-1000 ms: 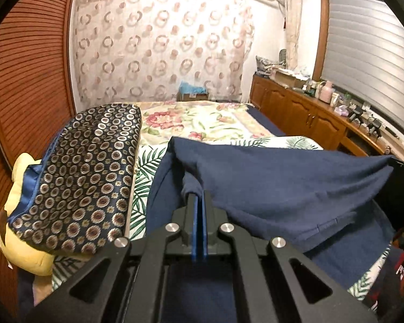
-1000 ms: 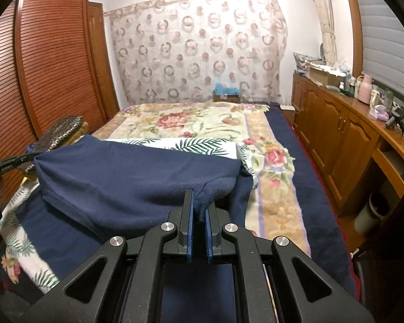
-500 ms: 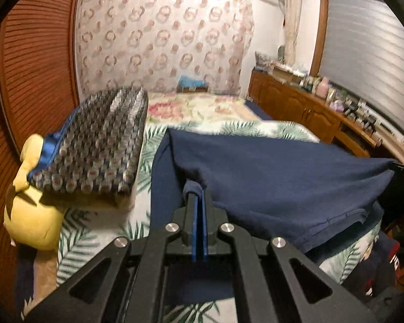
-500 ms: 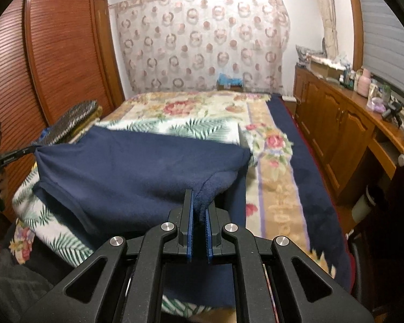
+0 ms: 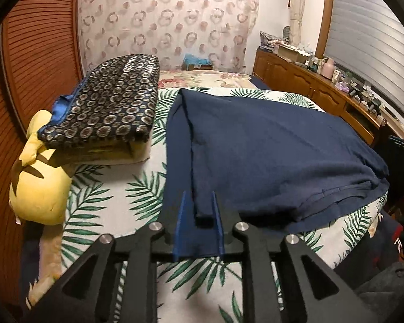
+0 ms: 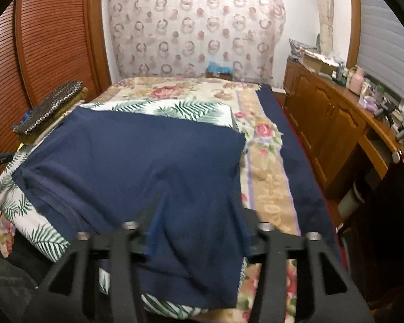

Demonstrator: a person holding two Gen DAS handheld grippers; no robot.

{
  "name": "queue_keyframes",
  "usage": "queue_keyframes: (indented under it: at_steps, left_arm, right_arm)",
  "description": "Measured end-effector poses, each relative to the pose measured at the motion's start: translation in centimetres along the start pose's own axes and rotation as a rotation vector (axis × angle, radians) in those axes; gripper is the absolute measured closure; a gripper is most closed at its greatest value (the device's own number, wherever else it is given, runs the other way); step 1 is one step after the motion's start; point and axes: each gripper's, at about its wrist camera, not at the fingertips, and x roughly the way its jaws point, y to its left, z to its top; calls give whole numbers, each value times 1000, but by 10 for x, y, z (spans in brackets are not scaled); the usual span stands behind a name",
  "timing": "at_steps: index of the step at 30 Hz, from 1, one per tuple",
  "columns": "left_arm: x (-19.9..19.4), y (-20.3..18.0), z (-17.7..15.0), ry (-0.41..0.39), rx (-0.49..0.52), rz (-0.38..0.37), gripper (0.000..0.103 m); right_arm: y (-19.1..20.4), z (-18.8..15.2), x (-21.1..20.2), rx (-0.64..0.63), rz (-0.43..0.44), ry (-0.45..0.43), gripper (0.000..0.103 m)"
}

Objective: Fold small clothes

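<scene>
One navy knit garment (image 5: 269,156) folded flat on the palm-leaf sheet (image 5: 137,188) at the bed's near edge, left gripper (image 5: 199,210) fingers opening around its corner, right gripper (image 6: 196,231) fingers opening, cloth loose between, one yellow plush toy (image 5: 37,188), one ring-patterned folded quilt (image 5: 107,107) at the left edge.

Counted on the bed (image 5: 115,196): one navy garment (image 5: 269,156), folded double, toward the near edge. One patterned folded cushion or blanket stack (image 5: 107,107) at the left edge. One yellow plush toy (image 5: 37,188) at the near-left corner. One palm-leaf sheet (image 6: 175,109) under the garment; one floral bedspread (image 6: 266,188) beneath that. Two grippers in view: left gripper (image 5: 198,204) and right gripper (image 6: 196,215), one each. Small items on the sideboard (image 6: 334,123) too blurred to count.
</scene>
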Motion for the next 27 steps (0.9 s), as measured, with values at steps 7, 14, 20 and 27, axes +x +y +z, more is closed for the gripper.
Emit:
queue_keyframes:
  at_steps: [7,14,20,27]
  left_arm:
    - [19,7,7,34,5,20,79]
    - [43,-2,14,67,20,11,78]
    - [55,-5,14,89,41,39,77]
    - [63,-2,9,113,47,60,76]
  right_arm:
    - [40,10,43,-74,73,25,49]
    - [84,6,101,-124,158,106,49]
    - [105,2,128,-165,174,149,48]
    - [105,3,131,-175,168,138,42]
